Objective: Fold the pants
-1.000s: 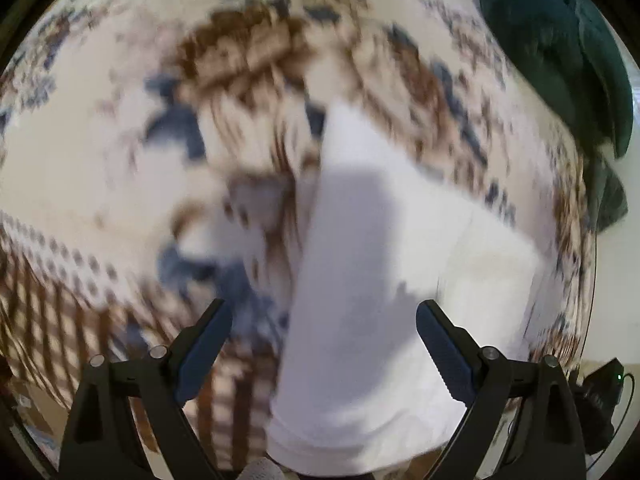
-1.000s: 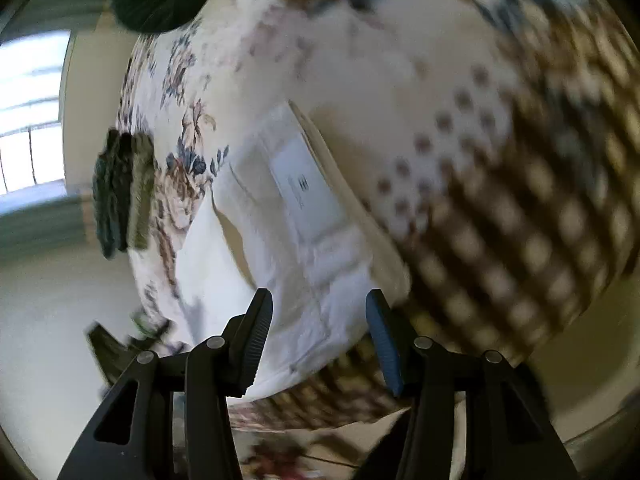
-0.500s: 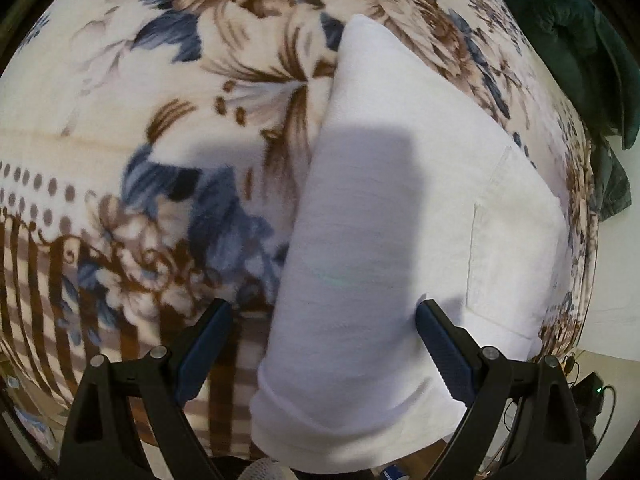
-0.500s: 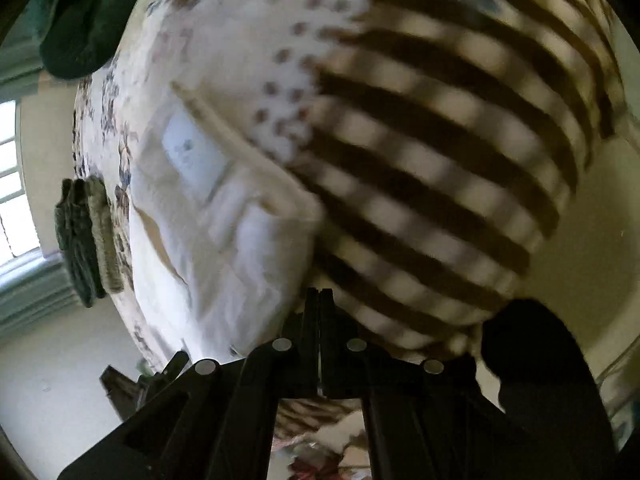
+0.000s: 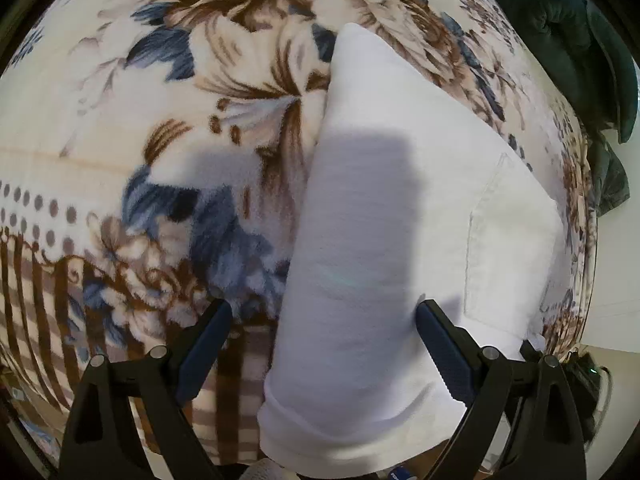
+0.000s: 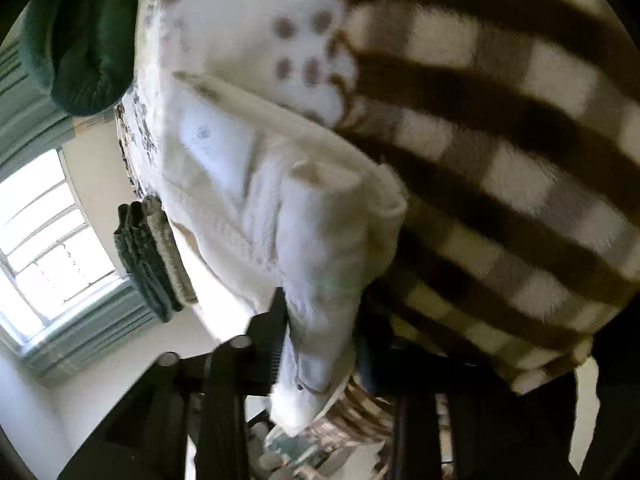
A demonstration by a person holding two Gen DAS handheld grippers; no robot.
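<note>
Ahead of the left gripper (image 5: 320, 344), in the left wrist view, the folded white cotton pants (image 5: 400, 240) are being shown lying flat on the cream fleece blanket with brown and blue flowers (image 5: 160, 120). The jaws are being held wide apart with nothing gripped; the pants' near hem is lying between and beyond them, under the gripper's shadow. A stitched pocket (image 5: 504, 248) is being shown to the right of the right finger. Far ahead to the right, a dark green cushion (image 5: 560, 40) is being seen at the blanket's edge.

In the right wrist view, which is blurred, a thick bunch of the white pants (image 6: 312, 240) is being clamped between the fingers of the right gripper (image 6: 320, 344), the jaws being kept only as far apart as the cloth. The cloth is being lifted off the brown-striped part of the blanket (image 6: 500, 160), which is being seen ahead to the right. To the left, a small stack of folded green and grey garments (image 6: 152, 256) and a bright window (image 6: 44, 248) are being seen.
</note>
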